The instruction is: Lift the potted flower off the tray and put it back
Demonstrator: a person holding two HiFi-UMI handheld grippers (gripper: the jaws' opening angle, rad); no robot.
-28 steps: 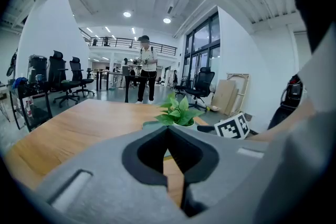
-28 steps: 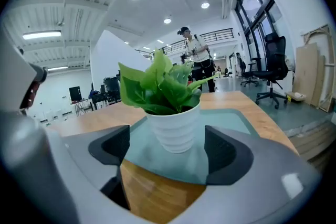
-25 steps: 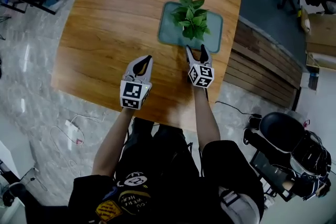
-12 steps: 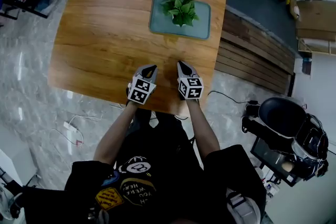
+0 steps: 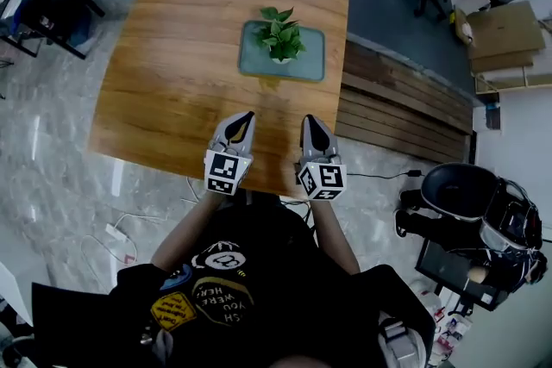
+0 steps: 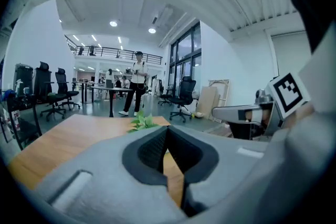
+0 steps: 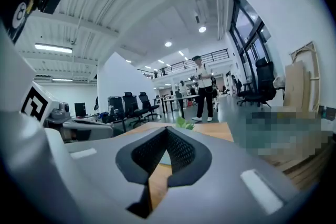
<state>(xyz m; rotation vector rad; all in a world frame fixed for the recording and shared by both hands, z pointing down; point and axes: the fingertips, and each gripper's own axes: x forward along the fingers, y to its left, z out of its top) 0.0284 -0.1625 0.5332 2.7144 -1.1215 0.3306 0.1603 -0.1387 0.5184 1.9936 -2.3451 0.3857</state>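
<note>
The potted flower (image 5: 279, 34), a small green leafy plant in a white pot, stands on the grey-green tray (image 5: 308, 65) at the far right of the wooden table. My left gripper (image 5: 248, 115) and right gripper (image 5: 309, 120) hover side by side above the table's near edge, well short of the tray, and point toward it. Both are shut with nothing between the jaws. In the left gripper view the closed tips (image 6: 167, 129) line up with the flower's leaves (image 6: 142, 122) beyond. The right gripper view shows its tips (image 7: 168, 130) closed and the leaves (image 7: 184, 123) just past them.
The wooden table (image 5: 172, 65) stands on a pale marble floor. A slatted wooden bench (image 5: 401, 121) runs along its right side, with a dark office chair (image 5: 470, 202) near it. Cables (image 5: 116, 224) lie on the floor at left. A person (image 6: 135, 84) stands far off among desks and chairs.
Both grippers have drawn back from the tray toward my body and risen. The right gripper's jaws, open beside the tray a second ago, have closed on nothing. The flower stays on the tray.
</note>
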